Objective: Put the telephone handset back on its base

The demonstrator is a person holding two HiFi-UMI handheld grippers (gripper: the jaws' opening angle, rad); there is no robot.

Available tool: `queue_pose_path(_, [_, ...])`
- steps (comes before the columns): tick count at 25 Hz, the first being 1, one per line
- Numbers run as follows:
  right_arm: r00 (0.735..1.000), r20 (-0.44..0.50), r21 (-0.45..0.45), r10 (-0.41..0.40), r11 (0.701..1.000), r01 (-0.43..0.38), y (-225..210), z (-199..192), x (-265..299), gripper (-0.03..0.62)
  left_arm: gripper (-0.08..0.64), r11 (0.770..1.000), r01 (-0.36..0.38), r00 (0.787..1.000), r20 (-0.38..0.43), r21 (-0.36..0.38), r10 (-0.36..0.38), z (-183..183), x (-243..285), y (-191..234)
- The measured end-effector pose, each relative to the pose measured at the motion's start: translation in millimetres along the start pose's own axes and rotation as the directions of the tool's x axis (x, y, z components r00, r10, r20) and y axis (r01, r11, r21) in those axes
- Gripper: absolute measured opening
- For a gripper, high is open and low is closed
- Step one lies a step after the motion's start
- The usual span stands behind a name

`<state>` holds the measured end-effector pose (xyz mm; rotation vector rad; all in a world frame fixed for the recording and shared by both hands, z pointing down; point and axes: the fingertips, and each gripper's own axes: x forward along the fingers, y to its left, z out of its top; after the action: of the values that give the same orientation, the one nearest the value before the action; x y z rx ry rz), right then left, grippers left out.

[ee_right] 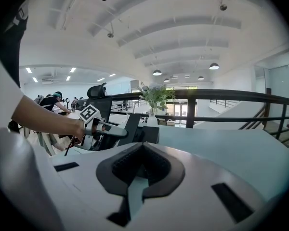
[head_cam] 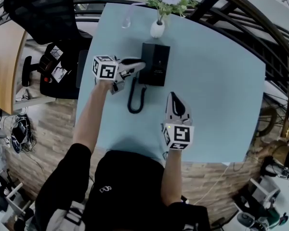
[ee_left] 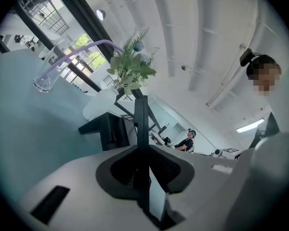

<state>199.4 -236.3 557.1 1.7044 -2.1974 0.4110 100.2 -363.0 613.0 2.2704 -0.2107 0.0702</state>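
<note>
The black telephone base (head_cam: 154,64) stands on the light blue table (head_cam: 216,81). My left gripper (head_cam: 138,66) is at the base's left edge, shut on the black handset (ee_left: 141,124). In the left gripper view the handset shows edge-on as a thin upright bar between the pads, with the base (ee_left: 106,129) just beyond it. In the right gripper view the handset (ee_right: 130,125) slants up beside the base (ee_right: 148,134). Its coiled cord (head_cam: 135,99) loops on the table below. My right gripper (head_cam: 174,97) rests nearer the front, shut and empty.
A white vase with flowers (head_cam: 157,28) stands just behind the base, and a clear glass (head_cam: 126,19) sits at the far left of the table. A black office chair (head_cam: 43,13) is off the table's left. Railings run behind.
</note>
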Motion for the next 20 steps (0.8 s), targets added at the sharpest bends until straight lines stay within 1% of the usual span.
queue_pose_path(7, [1.0,0.009,-0.003,0.011,1.0,-0.011,1.0,2.9,5.2,-0.014,0.066,1.0,0.011,0.999,-0.034,-0.018,-0.012,-4.6,10.7,5.5])
queue_pose_path(9, [1.0,0.006,-0.005,0.011,1.0,-0.011,2.0,1.7,6.6,-0.014,0.066,1.0,-0.004,0.999,-0.045,-0.019,0.003,-8.8,11.6,11.9])
queue_pose_path(11, [1.0,0.005,-0.006,0.01,1.0,-0.01,1.8,1.4,7.7,-0.014,0.074,0.999,-0.036,0.998,-0.055,-0.014,0.036,-13.1,10.6,20.6])
queue_pose_path(12, [1.0,0.005,-0.006,0.009,1.0,-0.009,0.9,0.9,8.0,-0.014,0.078,0.998,-0.061,0.996,-0.063,-0.002,0.061,-15.5,9.8,25.2])
queue_pose_path(14, [1.0,0.006,-0.007,0.007,1.0,-0.007,-0.8,0.0,7.7,-0.014,0.104,0.992,-0.116,0.989,-0.083,0.044,0.119,-20.4,8.9,32.2])
queue_pose_path(15, [1.0,0.006,-0.006,0.007,1.0,-0.007,-0.4,0.2,7.1,-0.014,0.106,0.988,-0.138,0.985,-0.091,0.069,0.144,-22.5,8.6,33.9])
queue_pose_path(18, [1.0,0.001,-0.005,0.009,1.0,-0.009,5.6,2.5,5.8,-0.014,0.125,0.976,-0.171,0.978,-0.099,0.137,0.186,-23.5,7.0,32.3])
queue_pose_path(20, [1.0,0.006,-0.011,0.012,1.0,-0.012,9.3,6.2,5.2,-0.014,0.16,0.967,-0.186,0.975,-0.09,0.175,0.204,-19.7,5.9,27.8])
